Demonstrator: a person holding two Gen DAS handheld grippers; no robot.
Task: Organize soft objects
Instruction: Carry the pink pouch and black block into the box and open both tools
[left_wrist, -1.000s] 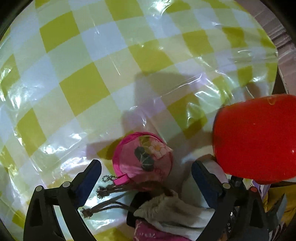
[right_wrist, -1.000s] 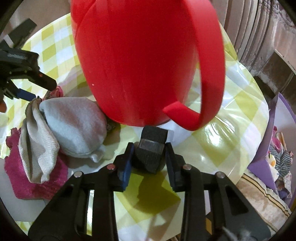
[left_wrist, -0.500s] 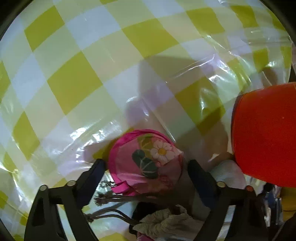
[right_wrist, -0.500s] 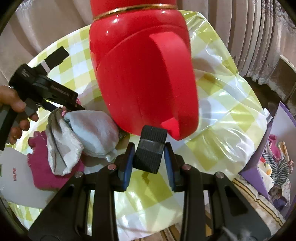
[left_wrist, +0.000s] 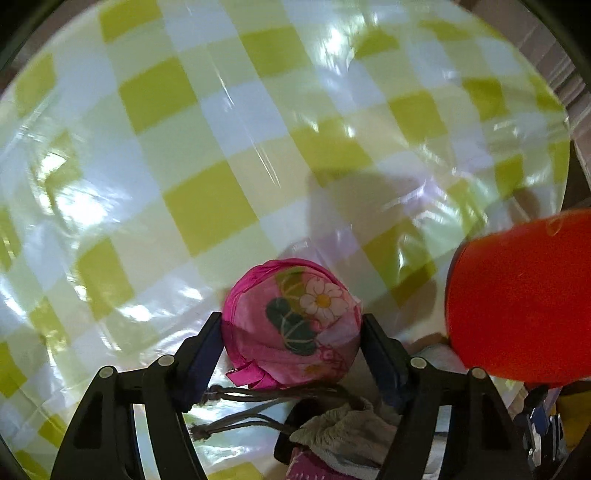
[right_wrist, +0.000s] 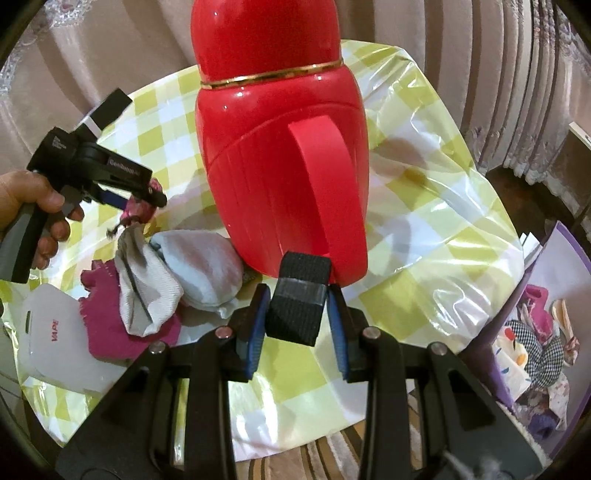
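The left gripper (left_wrist: 291, 343) has its jaws closing around a round pink fabric pouch with a flower print (left_wrist: 293, 325), both blue pads already touching its sides. The right gripper (right_wrist: 295, 319) pinches a black ribbed fabric roll (right_wrist: 297, 299) held just in front of the tall red plastic thermos jug (right_wrist: 280, 155). To the left of that jug lie the other soft things: a pale blue stuffed sock (right_wrist: 205, 267), a grey-white drawstring cloth bag (right_wrist: 142, 286) and a magenta towel piece (right_wrist: 107, 321), all on the yellow-and-white checked plastic table cover (right_wrist: 424, 229).

I judge the main risk to be the pouch: it is rounded and slick, so an uneven squeeze may pop it forward out of the pads. The brown drawstrings (left_wrist: 258, 398) trail right beneath it and may snag and drag the bag along. The right-hand roll sits close to the jug's handle (right_wrist: 321, 177), and a careless swing could knock the jug
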